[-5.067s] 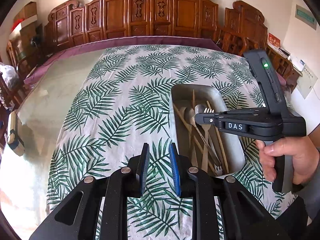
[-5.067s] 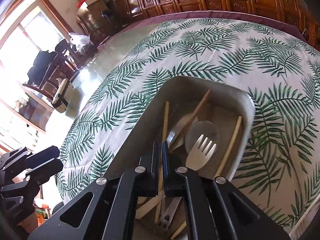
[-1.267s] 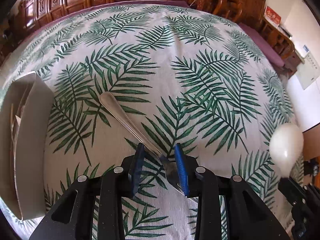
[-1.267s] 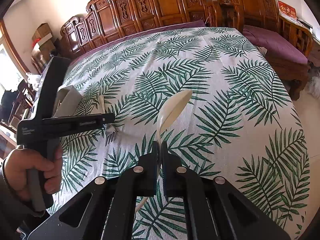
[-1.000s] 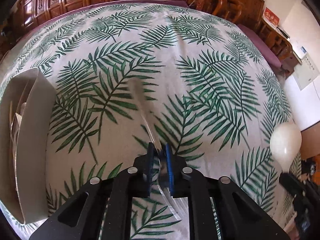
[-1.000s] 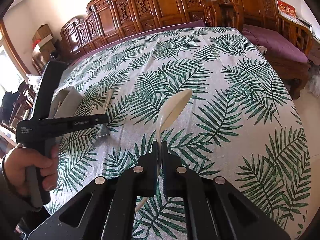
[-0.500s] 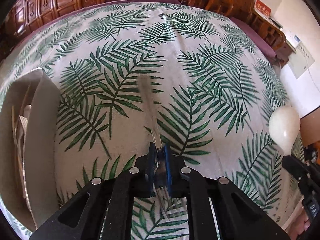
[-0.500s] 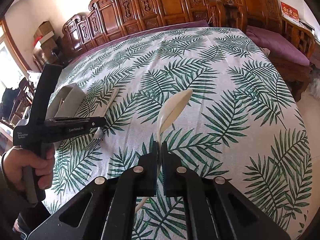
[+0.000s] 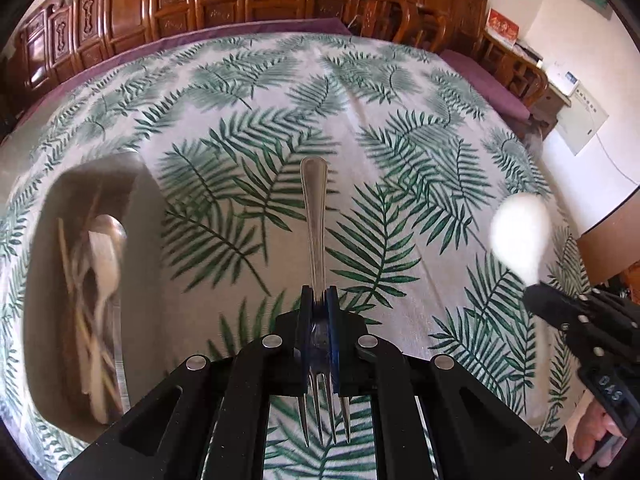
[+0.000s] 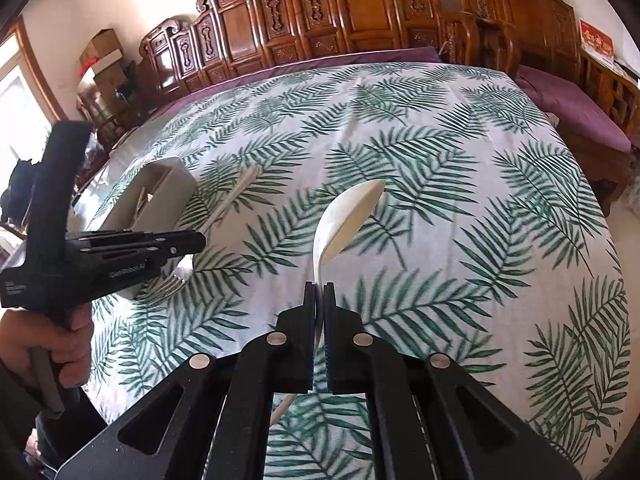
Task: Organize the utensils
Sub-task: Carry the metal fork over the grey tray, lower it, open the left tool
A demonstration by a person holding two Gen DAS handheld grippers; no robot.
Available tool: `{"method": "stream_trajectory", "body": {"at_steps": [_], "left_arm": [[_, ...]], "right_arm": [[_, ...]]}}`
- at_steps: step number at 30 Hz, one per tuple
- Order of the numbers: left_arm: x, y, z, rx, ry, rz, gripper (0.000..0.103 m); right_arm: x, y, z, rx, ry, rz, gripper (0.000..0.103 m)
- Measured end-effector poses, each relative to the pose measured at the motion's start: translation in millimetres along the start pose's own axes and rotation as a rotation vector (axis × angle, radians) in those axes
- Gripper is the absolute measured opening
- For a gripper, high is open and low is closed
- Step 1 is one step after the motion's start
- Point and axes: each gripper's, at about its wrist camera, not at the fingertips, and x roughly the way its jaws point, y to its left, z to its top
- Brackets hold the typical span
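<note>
My left gripper (image 9: 319,300) is shut on a metal fork (image 9: 315,216). Its handle points away and its tines stick out toward the camera, above the leaf-print tablecloth. My right gripper (image 10: 319,294) is shut on a cream-white spoon (image 10: 348,216), bowl forward and raised above the cloth. The spoon (image 9: 520,234) and right gripper (image 9: 538,306) show at the right of the left wrist view. The left gripper (image 10: 196,242) with the fork (image 10: 228,204) shows at the left of the right wrist view. A grey tray (image 9: 144,232) holds several utensils at the left.
The tray (image 10: 160,196) sits on the left part of the table. Carved wooden chairs (image 10: 320,12) line the far side. A purple bench (image 10: 576,108) stands off the right edge. The table edge (image 9: 568,220) drops off close to the right gripper.
My left gripper closed on the fork on the cloth and lifted it, swinging so the tray comes further into view. The right gripper keeps holding the spoon, almost still.
</note>
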Motion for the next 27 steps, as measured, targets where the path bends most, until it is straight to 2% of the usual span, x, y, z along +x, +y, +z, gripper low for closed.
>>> {"method": "stream_trajectory", "body": {"at_steps": [17, 27], "left_arm": [[-76, 62, -4, -0.018, -0.107, 0.004, 0.006], [-87, 97, -15, -0.036, -0.113, 0.027, 0.006]], "right_arm": [[9, 78, 27, -0.069, -0.018, 0.073, 0.005], [19, 107, 33, -0.102, 0.003, 0.097, 0.005]]}}
